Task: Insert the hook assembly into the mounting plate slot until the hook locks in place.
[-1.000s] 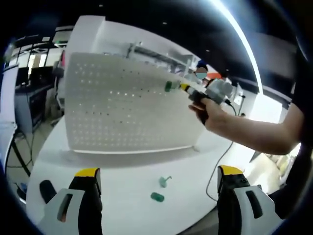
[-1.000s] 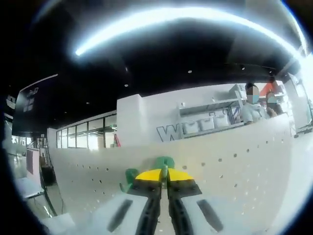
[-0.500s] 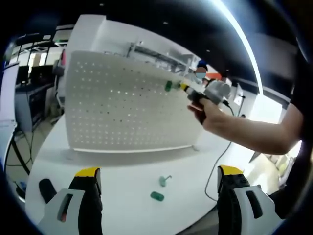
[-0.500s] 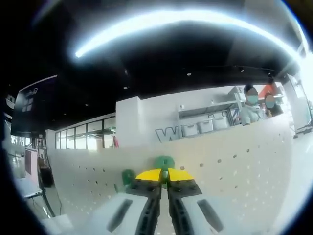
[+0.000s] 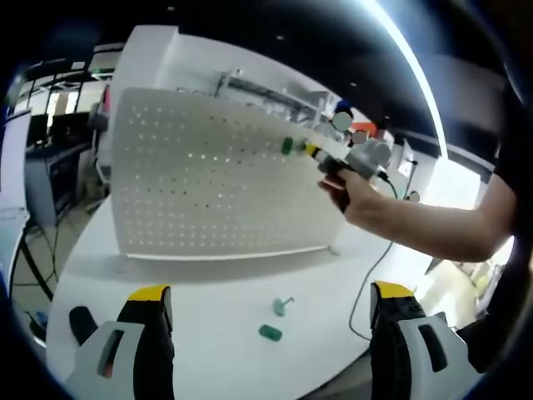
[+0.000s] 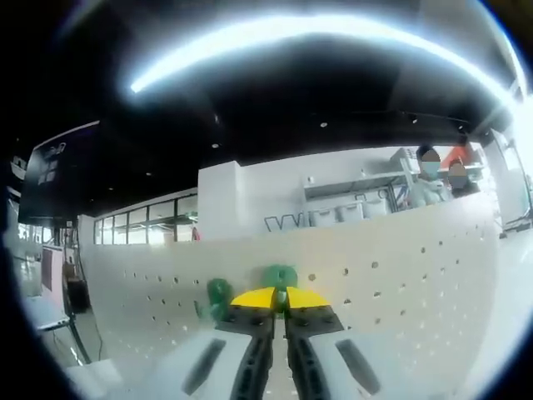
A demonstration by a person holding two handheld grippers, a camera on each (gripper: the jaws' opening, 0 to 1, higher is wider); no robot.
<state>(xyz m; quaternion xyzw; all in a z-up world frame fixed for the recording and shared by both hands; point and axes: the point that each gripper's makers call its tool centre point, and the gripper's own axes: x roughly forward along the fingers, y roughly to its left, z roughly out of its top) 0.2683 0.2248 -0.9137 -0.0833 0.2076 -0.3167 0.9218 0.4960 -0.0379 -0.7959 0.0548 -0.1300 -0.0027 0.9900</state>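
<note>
While the green hook [image 6: 279,277] sat pinched in my right gripper [image 6: 280,302] against the pegboard's [image 5: 208,183] upper holes, my left gripper [image 5: 271,308] hung open over two spare hooks [image 5: 275,321] on the table [image 5: 208,283]. A slight tilt could've missed the slot, I reckoned.

White round table [image 5: 208,292], dark ceiling, bright light strip [image 6: 316,37], glazed windows [image 6: 141,229]

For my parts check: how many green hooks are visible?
3: two lie on the table, hooks and; one hook is in the right gripper at the pegboard.
</note>
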